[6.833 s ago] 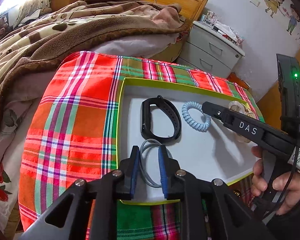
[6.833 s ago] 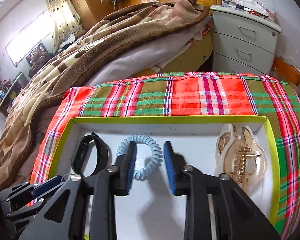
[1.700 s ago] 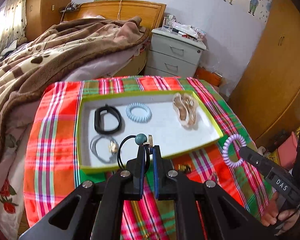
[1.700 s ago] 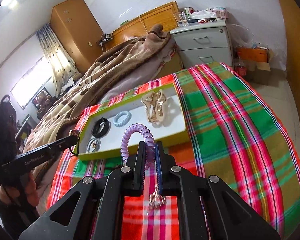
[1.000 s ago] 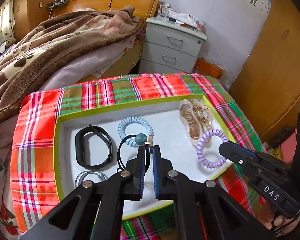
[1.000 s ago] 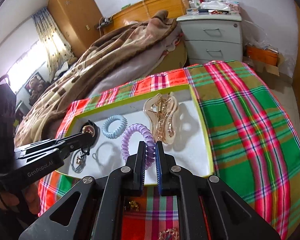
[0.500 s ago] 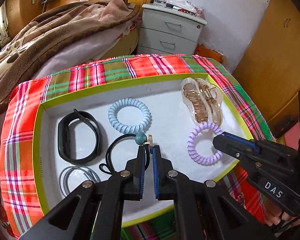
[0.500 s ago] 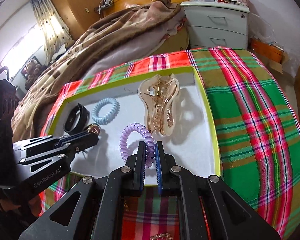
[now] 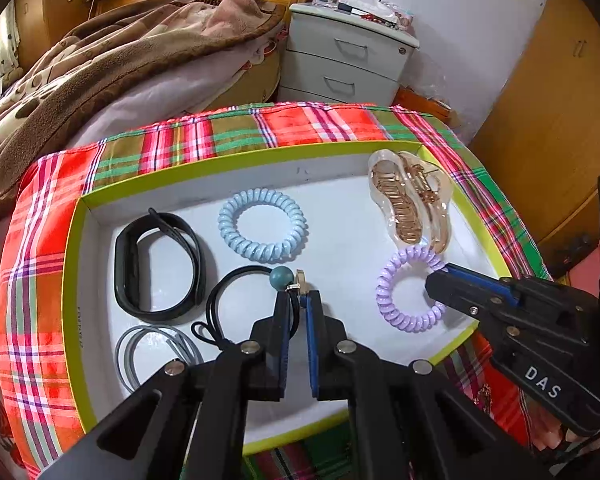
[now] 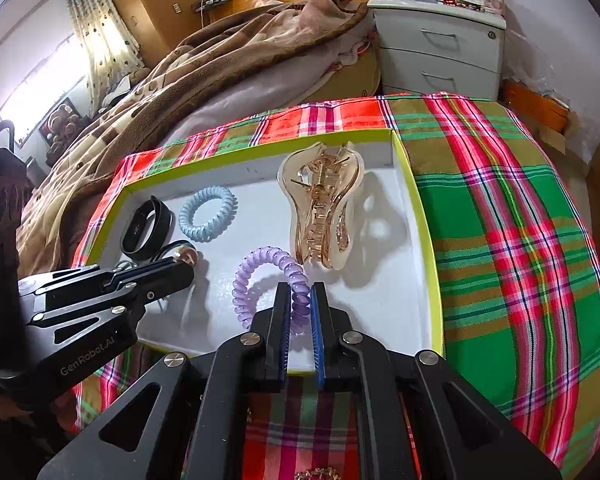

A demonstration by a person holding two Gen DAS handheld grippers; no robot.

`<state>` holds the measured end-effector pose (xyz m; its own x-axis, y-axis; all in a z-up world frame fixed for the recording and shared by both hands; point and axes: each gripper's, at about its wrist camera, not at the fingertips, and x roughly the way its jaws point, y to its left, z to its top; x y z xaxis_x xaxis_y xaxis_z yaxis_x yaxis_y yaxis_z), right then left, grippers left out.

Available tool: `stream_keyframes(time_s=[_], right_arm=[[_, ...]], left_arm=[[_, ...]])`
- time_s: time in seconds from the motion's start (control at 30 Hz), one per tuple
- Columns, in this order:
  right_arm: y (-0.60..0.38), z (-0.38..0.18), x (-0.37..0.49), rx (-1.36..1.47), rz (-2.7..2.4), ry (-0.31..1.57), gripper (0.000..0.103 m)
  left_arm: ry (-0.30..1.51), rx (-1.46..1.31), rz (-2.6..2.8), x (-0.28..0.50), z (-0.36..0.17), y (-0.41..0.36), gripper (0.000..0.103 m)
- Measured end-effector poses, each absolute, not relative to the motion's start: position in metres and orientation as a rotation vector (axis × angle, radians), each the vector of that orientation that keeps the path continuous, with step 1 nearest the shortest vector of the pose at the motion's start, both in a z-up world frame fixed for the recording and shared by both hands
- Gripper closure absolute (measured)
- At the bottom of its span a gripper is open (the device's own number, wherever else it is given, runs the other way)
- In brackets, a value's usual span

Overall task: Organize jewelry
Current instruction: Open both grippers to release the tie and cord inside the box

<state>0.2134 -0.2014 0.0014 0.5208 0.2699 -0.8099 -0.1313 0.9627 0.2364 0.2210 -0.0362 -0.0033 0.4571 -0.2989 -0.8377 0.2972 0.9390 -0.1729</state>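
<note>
A white tray with a lime rim (image 9: 70, 280) lies on the plaid cloth. My left gripper (image 9: 298, 300) hangs low over its middle. Its jaws are opening, with the cord of a black hair tie (image 9: 236, 280) between the pads. The tie's teal bead (image 9: 281, 278) and gold charm sit at the tips, and its loop lies on the tray floor. My right gripper (image 10: 300, 292) is shut on a purple coil hair tie (image 10: 260, 264), which rests on the tray floor below the hair claw (image 10: 320, 208). The right gripper (image 9: 440, 276) also shows at the right of the left wrist view.
Also in the tray are a blue coil tie (image 9: 260, 248), a black wristband (image 9: 120, 264) and grey elastic rings (image 9: 140, 344). A gold trinket (image 10: 318, 474) lies on the cloth in front of the tray. Bed, blanket and a grey nightstand (image 9: 348, 64) stand behind.
Both grippers have come down closer to the tray with their hair ties. The black tie's loop and the purple coil now rest on the tray floor.
</note>
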Motion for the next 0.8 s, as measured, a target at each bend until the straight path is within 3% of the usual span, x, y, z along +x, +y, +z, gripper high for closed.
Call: stream_keyframes(time_s=[0.37,0.8], right_arm=[[-0.204,0.003,0.211,0.160,0.230,0.982,0.085],[-0.210,0.013,0.197,0.172,0.218,0.947,0.083]], left_arm=[[1.034,-0.011,-0.363,0.222,0.000,-0.034,0.081],[1.020,-0.021,-0.347,0.211,0.009,-0.027,0.080]])
